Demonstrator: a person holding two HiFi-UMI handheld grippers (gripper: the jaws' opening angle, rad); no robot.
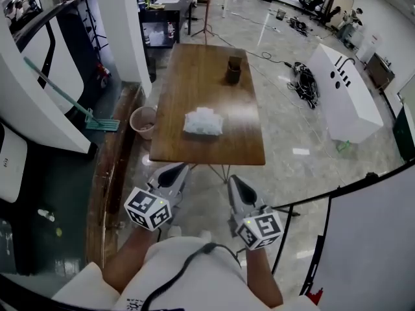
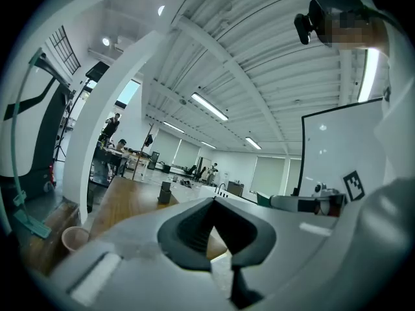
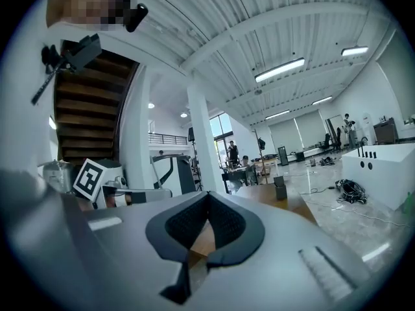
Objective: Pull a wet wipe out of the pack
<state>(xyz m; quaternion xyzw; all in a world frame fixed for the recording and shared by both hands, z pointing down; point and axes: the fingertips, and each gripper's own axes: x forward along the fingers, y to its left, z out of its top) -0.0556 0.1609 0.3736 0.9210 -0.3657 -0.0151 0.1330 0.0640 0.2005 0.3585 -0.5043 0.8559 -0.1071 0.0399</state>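
Observation:
The wet wipe pack (image 1: 203, 122), white and crinkled, lies on the brown wooden table (image 1: 194, 76) towards its near end. Both grippers hover short of the table's near edge, close to the person's body and pointing level at the table. My left gripper (image 1: 172, 172) is shut with nothing in it, and its jaws meet at the tip (image 2: 213, 201) in the left gripper view. My right gripper (image 1: 236, 185) is likewise shut and empty (image 3: 208, 195). In both gripper views the jaws hide the pack.
A dark cup (image 1: 234, 70) stands at the table's far end. A pinkish bin (image 1: 143, 120) and a teal broom (image 1: 97, 122) are left of the table. A white cabinet (image 1: 347, 99) and cables (image 1: 305, 80) lie to the right. A white board (image 1: 369, 238) is near right.

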